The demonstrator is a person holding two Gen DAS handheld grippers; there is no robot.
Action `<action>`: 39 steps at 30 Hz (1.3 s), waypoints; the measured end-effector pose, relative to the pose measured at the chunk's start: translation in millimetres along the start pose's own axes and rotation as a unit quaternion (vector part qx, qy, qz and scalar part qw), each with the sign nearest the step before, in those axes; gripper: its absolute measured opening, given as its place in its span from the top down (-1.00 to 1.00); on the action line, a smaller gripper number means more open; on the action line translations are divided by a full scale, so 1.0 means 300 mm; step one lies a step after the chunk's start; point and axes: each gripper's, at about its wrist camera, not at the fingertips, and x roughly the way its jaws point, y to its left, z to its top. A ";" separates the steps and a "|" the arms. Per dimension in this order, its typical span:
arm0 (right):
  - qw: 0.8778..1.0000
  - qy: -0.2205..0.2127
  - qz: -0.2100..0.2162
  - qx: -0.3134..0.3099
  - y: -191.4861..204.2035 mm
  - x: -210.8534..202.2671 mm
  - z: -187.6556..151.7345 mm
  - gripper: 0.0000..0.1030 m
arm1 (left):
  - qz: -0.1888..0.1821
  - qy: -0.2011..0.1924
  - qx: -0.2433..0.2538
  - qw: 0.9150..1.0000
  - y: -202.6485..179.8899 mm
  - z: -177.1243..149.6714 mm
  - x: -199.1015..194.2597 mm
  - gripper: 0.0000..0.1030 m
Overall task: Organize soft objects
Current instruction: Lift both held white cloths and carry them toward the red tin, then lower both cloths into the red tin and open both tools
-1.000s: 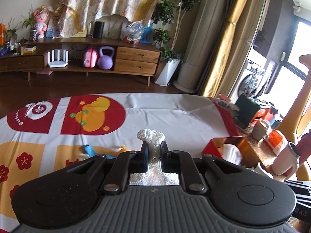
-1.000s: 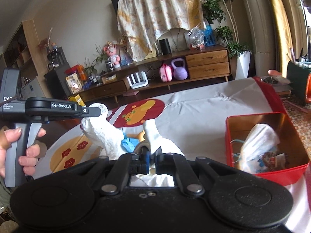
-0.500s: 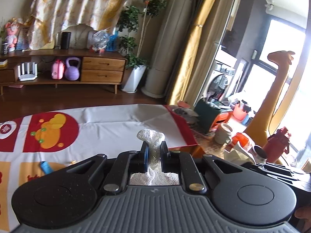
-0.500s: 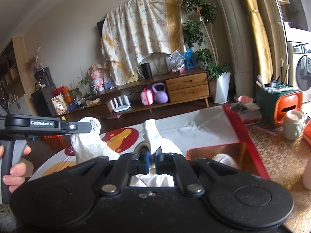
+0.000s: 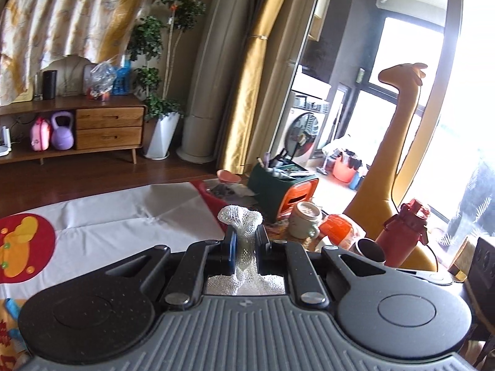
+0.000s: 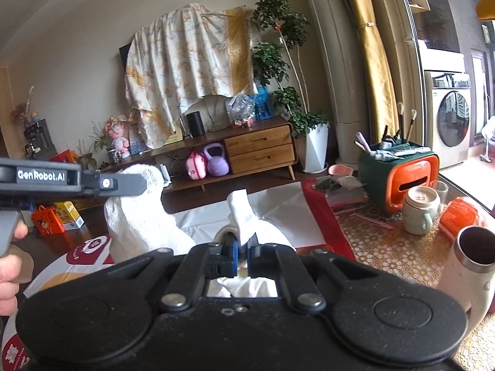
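Both ends of one white cloth appear to be held up off the table, one end per gripper; that it is a single piece is a judgement, since the middle is hidden behind the right gripper body.

L gripper: jaws clenched on a bunched, open-weave tip of the cloth, which pokes up above the pads. R gripper: jaws clamped tight on a smoother white fold, a peak standing up between the fingers.

The cloth is prob. gripped at pinched ends so it can be carried or stretched w/o dragging over the tablecloth. In the right wrist view the L gripper is seen from the side at far left, w/ a hand on its handle and the cloth draped below it.

Edges & room: the tablecloth's red border ends just R of the cloth. Beyond it the bare table is crowded w/ a mug, a steel-rimmed tumbler, an orange-and-green caddy and a red bottle. No box for the cloth shows in either view. Open room lies to the L, over the printed part of the tablecloth.
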 end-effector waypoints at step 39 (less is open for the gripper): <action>0.984 0.169 -0.052 0.033 -0.206 0.420 -0.185 0.91 | 0.001 0.171 0.019 0.985 0.001 -0.232 0.719 0.77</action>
